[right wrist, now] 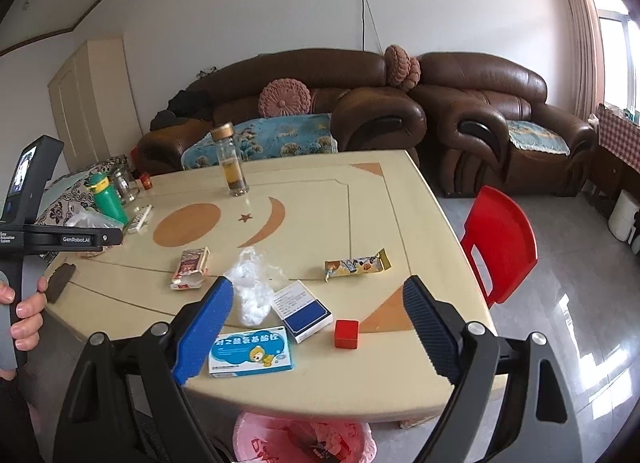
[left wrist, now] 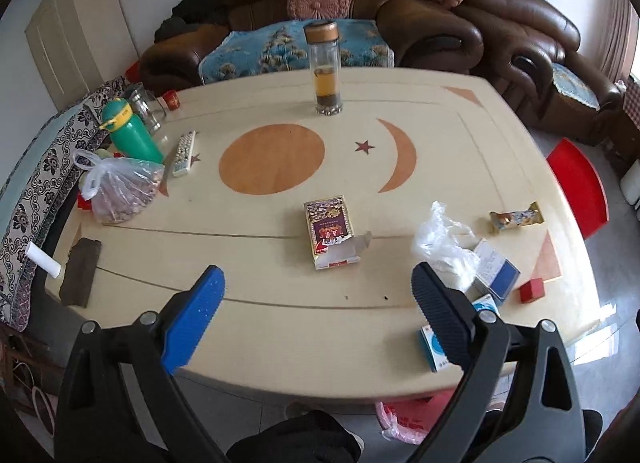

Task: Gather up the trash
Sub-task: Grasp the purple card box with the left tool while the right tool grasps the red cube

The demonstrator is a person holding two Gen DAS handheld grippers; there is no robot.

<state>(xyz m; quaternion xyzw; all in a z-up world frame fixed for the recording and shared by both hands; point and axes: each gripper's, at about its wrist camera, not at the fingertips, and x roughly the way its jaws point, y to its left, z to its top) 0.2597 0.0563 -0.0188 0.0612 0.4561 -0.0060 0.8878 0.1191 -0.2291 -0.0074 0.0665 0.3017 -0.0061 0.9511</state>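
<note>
Cream table holds litter: crumpled plastic at twelve o'clock of right tongs, torn packet ahead of left tongs. Both spread, empty. Judged: between pickups; next, choose one piece, drop into pink-lined bin at six.

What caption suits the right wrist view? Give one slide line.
Open right claw above table edge: medicine boxes, crumpled plastic, snack wrapper; pink-lined bin below.

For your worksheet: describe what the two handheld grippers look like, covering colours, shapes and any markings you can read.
Each gripper, left and right, has a black linkage frame with silver pivot pins. One finger carries a blue pad, the other a ribbed dark pad. Seen from the right wrist, the left unit's black body reads "GenRobot.AI" and has a small screen.
</note>
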